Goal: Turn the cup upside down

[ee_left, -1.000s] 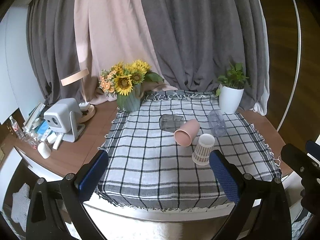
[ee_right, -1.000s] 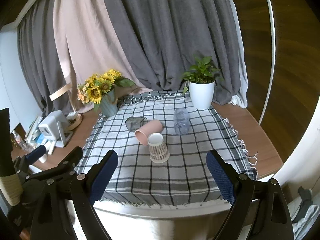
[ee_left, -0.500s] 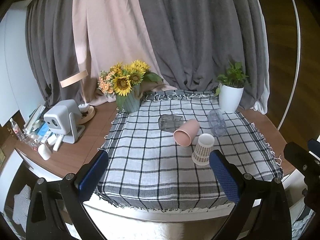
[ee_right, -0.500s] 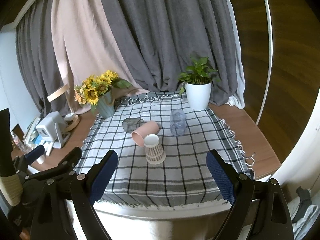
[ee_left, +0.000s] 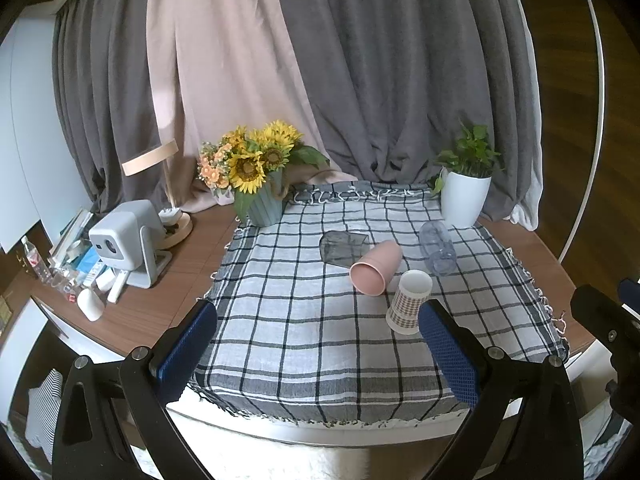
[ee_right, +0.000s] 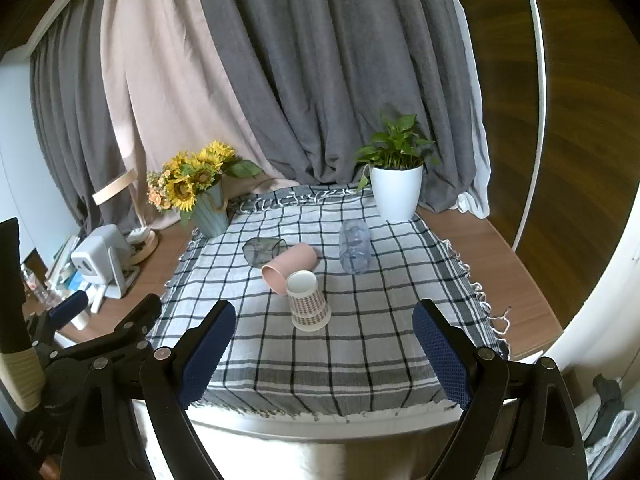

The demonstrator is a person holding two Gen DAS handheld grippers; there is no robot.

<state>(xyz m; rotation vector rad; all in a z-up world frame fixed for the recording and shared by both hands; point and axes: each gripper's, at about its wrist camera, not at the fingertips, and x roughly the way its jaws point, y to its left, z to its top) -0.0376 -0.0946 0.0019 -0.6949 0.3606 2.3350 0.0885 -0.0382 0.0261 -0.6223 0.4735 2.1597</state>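
Note:
A checked paper cup [ee_left: 409,301] [ee_right: 307,300] stands upside down, wide rim on the checked tablecloth [ee_left: 304,344] [ee_right: 360,344]. Behind it a pink cup [ee_left: 376,267] [ee_right: 289,266] lies on its side, mouth toward me. A dark glass tumbler [ee_left: 344,245] [ee_right: 263,249] and a clear plastic cup [ee_left: 438,248] [ee_right: 354,250] also lie on their sides. My left gripper [ee_left: 318,354] and right gripper [ee_right: 324,354] are both open and empty, hovering at the table's near edge, well short of the cups.
A sunflower vase [ee_left: 262,204] stands at the cloth's back left and a white potted plant [ee_left: 466,196] at the back right. A small white projector [ee_left: 124,240], a lamp base and clutter sit on the wooden table to the left.
Both grippers have shifted slightly; the views drifted a little and the cups sit marginally closer. No object has moved.

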